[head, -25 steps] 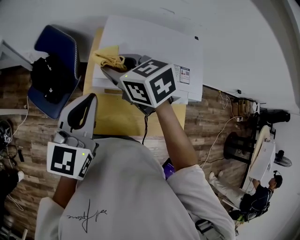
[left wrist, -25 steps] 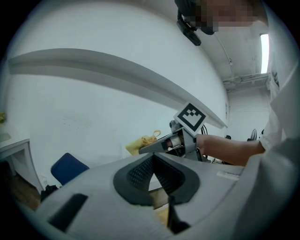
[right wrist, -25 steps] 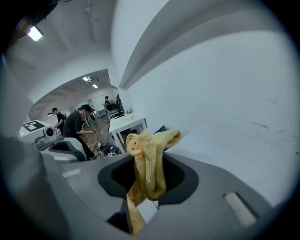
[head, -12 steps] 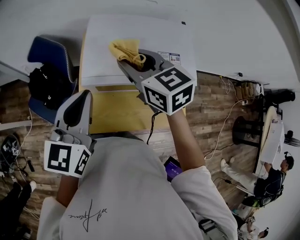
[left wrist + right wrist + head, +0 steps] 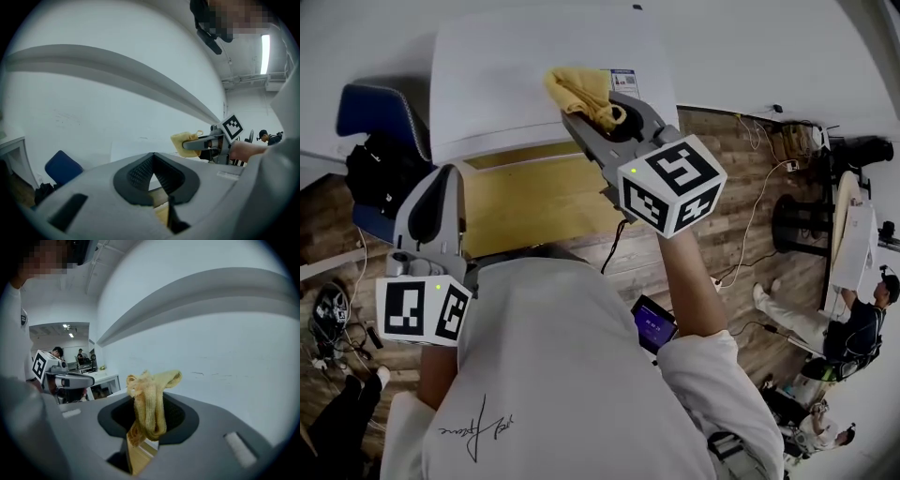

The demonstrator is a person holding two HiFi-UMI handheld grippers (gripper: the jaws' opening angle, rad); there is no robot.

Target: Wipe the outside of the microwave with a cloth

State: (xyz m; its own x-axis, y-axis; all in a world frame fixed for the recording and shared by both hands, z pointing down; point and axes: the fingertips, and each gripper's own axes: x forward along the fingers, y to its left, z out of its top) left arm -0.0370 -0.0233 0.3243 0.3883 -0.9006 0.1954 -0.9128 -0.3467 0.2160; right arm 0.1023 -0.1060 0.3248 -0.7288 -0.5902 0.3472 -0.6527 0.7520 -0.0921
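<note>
The white microwave [image 5: 506, 75] stands on a wooden table [image 5: 534, 202], seen from above in the head view. A crumpled yellow cloth [image 5: 586, 89] lies against the microwave's top, near its right side, and my right gripper [image 5: 598, 111] is shut on it. In the right gripper view the cloth [image 5: 150, 401] sticks up out of the right gripper [image 5: 151, 416]. My left gripper [image 5: 441, 183] hangs over the table's left edge, short of the microwave, shut with nothing in it. The left gripper view shows the left gripper [image 5: 152, 159], the microwave [image 5: 136, 147] ahead and the cloth [image 5: 185, 143] at the right.
A blue chair [image 5: 380, 117] with a black bag [image 5: 375, 173] stands left of the table. A small screen device [image 5: 654, 326] shows below my right arm. Cables [image 5: 750, 234] run over the wood floor, and a person [image 5: 862, 323] sits at the far right.
My right gripper has carried the yellow cloth rightward across the microwave's top, from near its left edge to near its right side. The left gripper has stayed by the table's left edge.
</note>
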